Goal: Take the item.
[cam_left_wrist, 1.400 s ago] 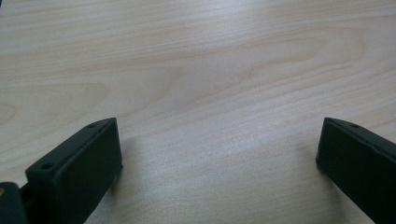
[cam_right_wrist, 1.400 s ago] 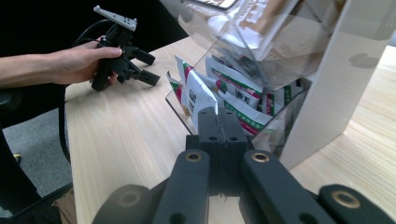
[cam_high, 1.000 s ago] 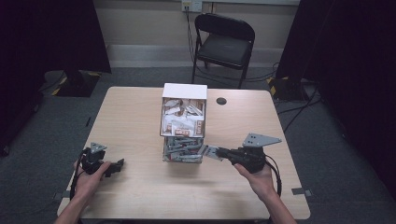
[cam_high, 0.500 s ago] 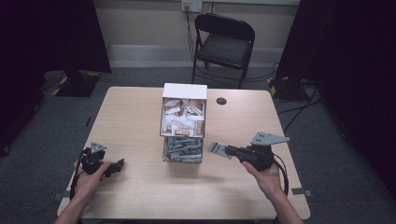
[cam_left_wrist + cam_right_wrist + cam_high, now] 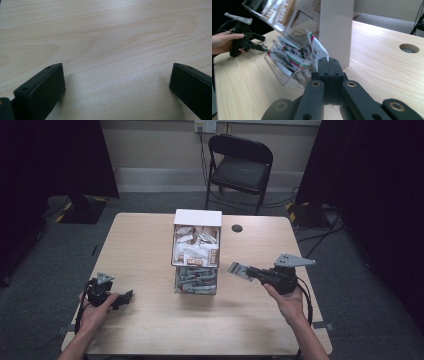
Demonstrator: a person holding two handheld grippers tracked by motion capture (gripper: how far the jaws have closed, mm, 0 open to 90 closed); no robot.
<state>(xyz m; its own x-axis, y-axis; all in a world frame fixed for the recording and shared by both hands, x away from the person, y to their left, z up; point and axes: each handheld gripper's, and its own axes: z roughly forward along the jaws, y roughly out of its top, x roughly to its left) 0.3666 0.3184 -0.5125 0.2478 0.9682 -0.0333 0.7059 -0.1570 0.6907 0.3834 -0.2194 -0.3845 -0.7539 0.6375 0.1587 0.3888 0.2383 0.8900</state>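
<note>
White sachet (image 5: 318, 48) pinched in right gripper (image 5: 329, 65) fingers, drawn clear of dispenser (image 5: 196, 265); left gripper (image 5: 117, 80) gaping, empty.

Two claws, left (image 5: 127, 297) and right (image 5: 247, 271), one packet (image 5: 238, 269), one dispenser (image 5: 196, 251), one chair (image 5: 239, 166).

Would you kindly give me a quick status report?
Right gripper shut on a sachet, clear of the dispenser. Left gripper open, resting on the table. Nothing in the way.
</note>
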